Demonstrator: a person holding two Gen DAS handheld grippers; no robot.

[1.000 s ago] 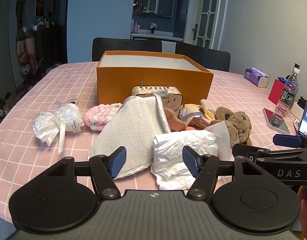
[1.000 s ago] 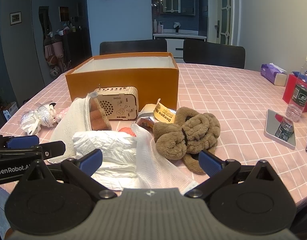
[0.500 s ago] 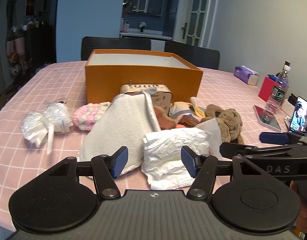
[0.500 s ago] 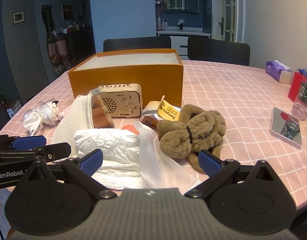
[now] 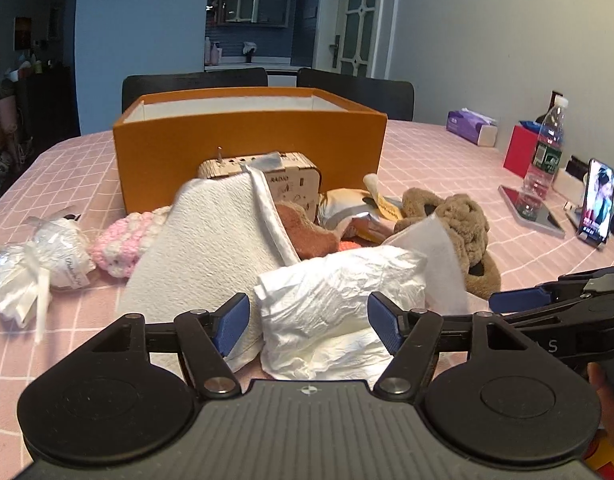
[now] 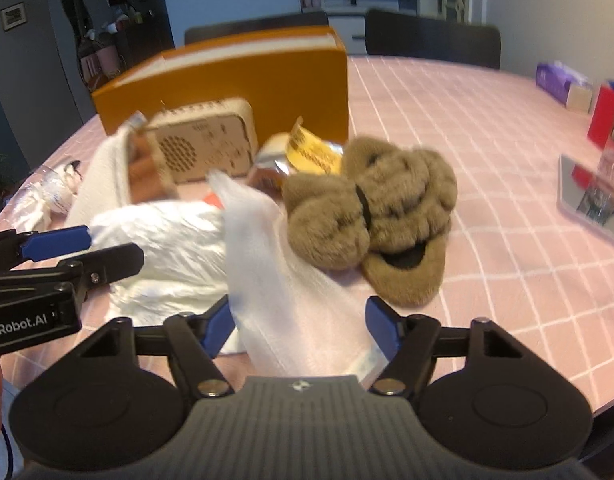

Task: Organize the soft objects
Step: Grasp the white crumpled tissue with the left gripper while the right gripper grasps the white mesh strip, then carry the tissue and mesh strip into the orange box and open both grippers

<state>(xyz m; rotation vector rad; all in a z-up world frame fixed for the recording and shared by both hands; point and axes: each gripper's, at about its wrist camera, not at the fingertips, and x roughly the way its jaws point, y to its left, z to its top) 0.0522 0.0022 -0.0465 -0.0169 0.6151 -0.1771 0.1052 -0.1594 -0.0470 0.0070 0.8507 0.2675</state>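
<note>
A pile of soft things lies before the orange box [image 5: 247,144] [image 6: 235,68]: a crumpled white bag [image 5: 339,300] [image 6: 175,248], a thin white cloth [image 6: 283,280], a white towel [image 5: 211,248], brown furry slippers [image 6: 379,216] [image 5: 463,224], a pink knit piece [image 5: 123,240] and a white ribboned bundle [image 5: 35,268]. My left gripper [image 5: 309,322] is open, its fingers either side of the crumpled bag. My right gripper [image 6: 297,324] is open around the thin cloth's near end, narrower than before. Neither holds anything.
A wooden radio [image 5: 275,172] [image 6: 211,144] and a foil snack packet [image 5: 359,208] sit in the pile. To the right stand a water bottle [image 5: 545,152], a phone on a stand [image 5: 599,204], a mirror [image 6: 595,204], a red box [image 5: 521,150] and tissues [image 5: 471,128].
Both grippers moved forward and lower toward the pile. The right gripper swung right and its fingers narrowed around the thin cloth; its view is blurred by motion.
</note>
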